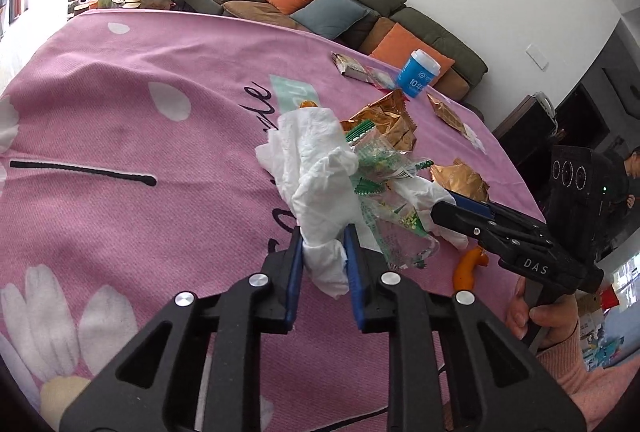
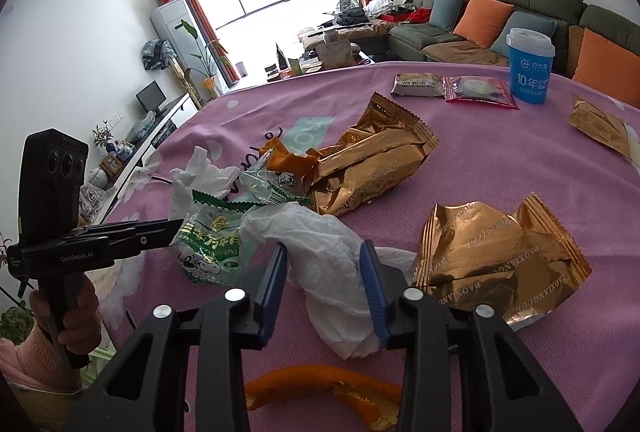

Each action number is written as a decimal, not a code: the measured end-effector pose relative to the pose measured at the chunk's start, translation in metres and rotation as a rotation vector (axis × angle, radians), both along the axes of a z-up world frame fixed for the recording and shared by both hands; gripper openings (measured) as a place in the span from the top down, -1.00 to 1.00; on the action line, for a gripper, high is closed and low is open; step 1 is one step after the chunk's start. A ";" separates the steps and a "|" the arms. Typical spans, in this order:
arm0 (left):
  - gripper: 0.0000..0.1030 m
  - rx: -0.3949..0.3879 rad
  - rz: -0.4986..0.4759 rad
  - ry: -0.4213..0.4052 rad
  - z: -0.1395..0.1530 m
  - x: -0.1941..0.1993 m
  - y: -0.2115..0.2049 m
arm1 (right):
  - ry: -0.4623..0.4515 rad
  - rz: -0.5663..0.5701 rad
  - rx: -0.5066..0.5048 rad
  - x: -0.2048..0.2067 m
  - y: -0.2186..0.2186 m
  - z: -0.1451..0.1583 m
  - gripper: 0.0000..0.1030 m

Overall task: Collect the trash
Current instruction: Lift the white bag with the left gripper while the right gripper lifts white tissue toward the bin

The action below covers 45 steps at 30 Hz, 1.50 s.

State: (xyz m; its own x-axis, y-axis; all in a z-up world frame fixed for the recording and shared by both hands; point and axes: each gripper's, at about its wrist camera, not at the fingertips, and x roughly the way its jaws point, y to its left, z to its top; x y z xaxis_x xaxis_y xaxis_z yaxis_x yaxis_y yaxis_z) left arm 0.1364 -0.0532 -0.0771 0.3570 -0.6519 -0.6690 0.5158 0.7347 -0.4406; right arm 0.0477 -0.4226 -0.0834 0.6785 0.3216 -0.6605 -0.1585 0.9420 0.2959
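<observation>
- Left wrist view: left gripper [image 1: 323, 246] clamped on the near end of a crumpled white paper tissue [image 1: 316, 172], blue pads pressing the wad from both sides; tissue draped up over the pile in the middle of the pink flower-printed tablecloth [image 1: 120, 104].
- Judged feather-light, soft and compressible; likely to tear if tugged, so best pinched on the thick bunched part, as here.
- Tangled with it, a clear green-printed plastic wrapper [image 1: 394, 228]: thin, slick, crinkly, likely to slip from the pads unless gathered in folds.
- Behind, crumpled gold foil snack bags [image 1: 390, 124], light and springy; an orange peel strip [image 1: 468, 270] near the right gripper [image 1: 442, 210], which is pinching a second white tissue [image 1: 428, 196].
- Farther off, an upright blue paper cup with a white lid [image 1: 418, 73]; may tip if nudged.
- Right wrist view: right gripper [image 2: 324, 274] closed around a second crumpled white tissue [image 2: 320, 236], pads touching both flanks; equally soft, safest held at its bulk.
- Left gripper [image 2: 176, 226] reaching in from the left, its tips hidden behind the green wrapper [image 2: 212, 240].
- Just beside the right pad, a torn gold foil bag [image 2: 496, 260]: stiff-creased, edge the best hold.
- Orange peel [image 2: 320, 390] lying below the jaws, firm but curved.
</observation>
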 end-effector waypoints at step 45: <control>0.68 0.029 0.274 -0.216 0.051 -0.071 0.154 | -0.108 0.339 0.225 0.029 0.113 0.054 0.68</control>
